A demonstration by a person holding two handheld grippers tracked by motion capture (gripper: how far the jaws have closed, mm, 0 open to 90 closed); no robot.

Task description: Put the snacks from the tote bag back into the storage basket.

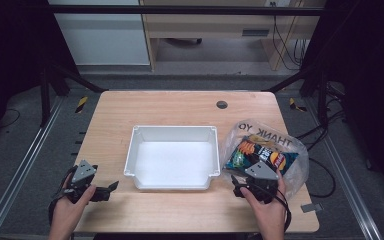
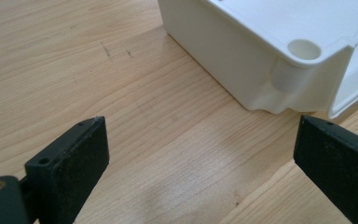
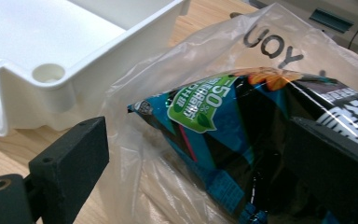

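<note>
A white plastic tray (image 1: 174,129) stands empty in the middle of the wooden table (image 1: 180,105). To its right lies a clear plastic bag (image 1: 260,131) printed with black letters, holding a blue, black and orange chip bag (image 1: 260,156). My right gripper (image 1: 250,181) is at the bag's near end, open. In the right gripper view the right gripper (image 3: 200,140) has the chip bag (image 3: 223,130) and the plastic bag (image 3: 205,56) between its wide jaws, with the tray (image 3: 121,46) to the left. My left gripper (image 1: 109,190) rests open near the tray's front left corner; nothing lies inside the left gripper (image 2: 205,140) as it faces the tray (image 2: 242,51).
A round cable hole (image 1: 222,104) sits at the table's back right. Black frame posts flank the table on both sides. Bare wood runs along the front edge between my hands. A small grey piece (image 1: 311,207) lies at the table's front right corner.
</note>
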